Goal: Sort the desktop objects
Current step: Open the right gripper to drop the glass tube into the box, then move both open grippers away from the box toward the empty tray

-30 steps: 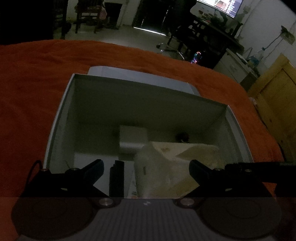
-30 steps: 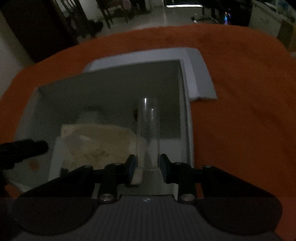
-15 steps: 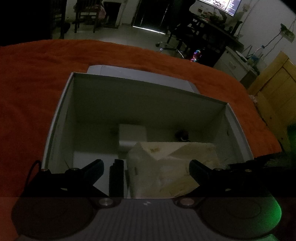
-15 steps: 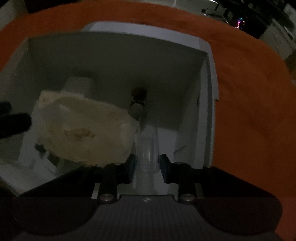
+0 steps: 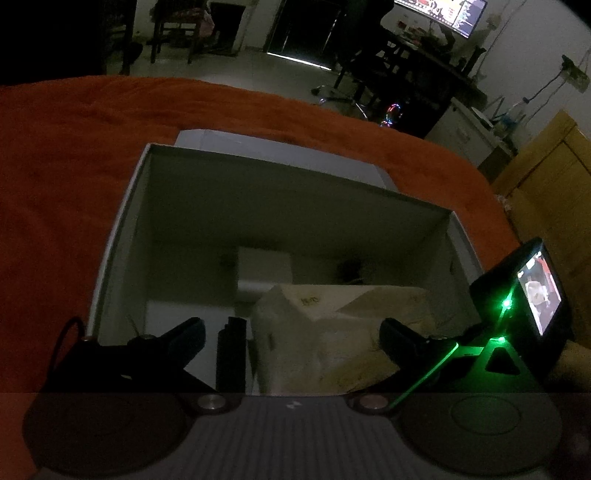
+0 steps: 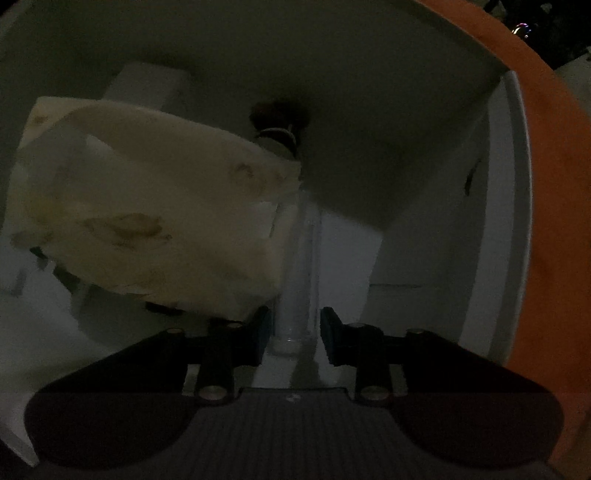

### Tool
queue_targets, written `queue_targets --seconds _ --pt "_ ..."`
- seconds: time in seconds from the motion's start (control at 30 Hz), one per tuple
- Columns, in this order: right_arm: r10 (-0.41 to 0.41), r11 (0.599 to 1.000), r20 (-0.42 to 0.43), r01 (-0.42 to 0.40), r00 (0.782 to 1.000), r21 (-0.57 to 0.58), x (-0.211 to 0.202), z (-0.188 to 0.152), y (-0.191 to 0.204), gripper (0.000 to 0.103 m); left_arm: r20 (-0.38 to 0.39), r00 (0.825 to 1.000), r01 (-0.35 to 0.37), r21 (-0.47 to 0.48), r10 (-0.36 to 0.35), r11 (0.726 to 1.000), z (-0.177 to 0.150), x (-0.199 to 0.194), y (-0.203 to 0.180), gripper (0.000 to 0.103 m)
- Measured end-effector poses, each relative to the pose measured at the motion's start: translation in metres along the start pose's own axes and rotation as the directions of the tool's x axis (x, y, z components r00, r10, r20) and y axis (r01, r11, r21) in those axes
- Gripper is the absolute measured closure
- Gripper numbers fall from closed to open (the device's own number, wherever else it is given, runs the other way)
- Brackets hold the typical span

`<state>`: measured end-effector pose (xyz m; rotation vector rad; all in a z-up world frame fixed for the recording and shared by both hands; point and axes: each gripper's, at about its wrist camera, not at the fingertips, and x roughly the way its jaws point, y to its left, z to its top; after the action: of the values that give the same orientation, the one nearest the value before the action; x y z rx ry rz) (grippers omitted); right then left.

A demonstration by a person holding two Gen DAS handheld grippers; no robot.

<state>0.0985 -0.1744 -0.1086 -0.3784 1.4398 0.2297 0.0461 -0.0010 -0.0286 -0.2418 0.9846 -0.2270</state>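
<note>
An open white box (image 5: pixel 122 206) stands on an orange cloth (image 5: pixel 55 155). Inside lie a cream tissue pack (image 5: pixel 332 325), a white block (image 5: pixel 264 266), a dark slim object (image 5: pixel 231 354) and a small dark round thing (image 5: pixel 349 266). My left gripper (image 5: pixel 291 336) is open and empty over the box's near edge. My right gripper (image 6: pixel 293 332) is deep inside the box (image 6: pixel 509 184). Its jaws stand slightly apart on either side of a clear plastic tube (image 6: pixel 299 280) that lies beside the tissue pack (image 6: pixel 147 214). The right gripper's body also shows at the right of the left wrist view (image 5: pixel 524 314).
The box's lid (image 5: pixel 280 151) lies flat behind the box. A wooden cabinet (image 5: pixel 546 192) stands to the right of the cloth. A desk with a lit monitor (image 5: pixel 443 11) and chairs stand in the dark room beyond.
My right gripper has gone down into the box with the clear tube, and its jaws have parted from the tube. The left gripper has stayed still and open.
</note>
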Motion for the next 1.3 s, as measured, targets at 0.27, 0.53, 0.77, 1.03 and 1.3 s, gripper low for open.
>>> queue_targets --seconds 0.27,0.53,0.77,1.03,1.3 --pt "0.082 0.996 0.075 -0.084 0.994 0.022 -0.028 -0.013 -0.012 0.059 0.005 1.0 -0.018 0.016 0.018 1.0 -0.001 -0.001 -0.003 0.0" --pt "0.165 0.978 0.187 -0.185 0.968 0.094 -0.076 -0.02 -0.035 0.037 0.019 0.997 -0.081 0.062 0.08 0.995 0.002 -0.007 -0.01 0.0" --pt "0.214 0.949 0.252 -0.261 0.944 0.174 -0.105 -0.019 -0.06 0.012 0.017 0.988 -0.155 0.121 0.154 0.981 0.016 -0.015 -0.019 0.0" --pt "0.202 0.906 0.348 -0.31 0.915 0.29 -0.145 -0.01 -0.087 0.0 0.018 0.982 -0.187 0.201 0.187 0.962 0.051 -0.036 -0.03 0.0" --pt "0.295 0.85 0.344 -0.409 0.892 0.332 -0.18 0.029 -0.129 0.0 0.089 0.991 -0.117 0.231 0.098 0.966 0.097 -0.07 -0.035 0.0"
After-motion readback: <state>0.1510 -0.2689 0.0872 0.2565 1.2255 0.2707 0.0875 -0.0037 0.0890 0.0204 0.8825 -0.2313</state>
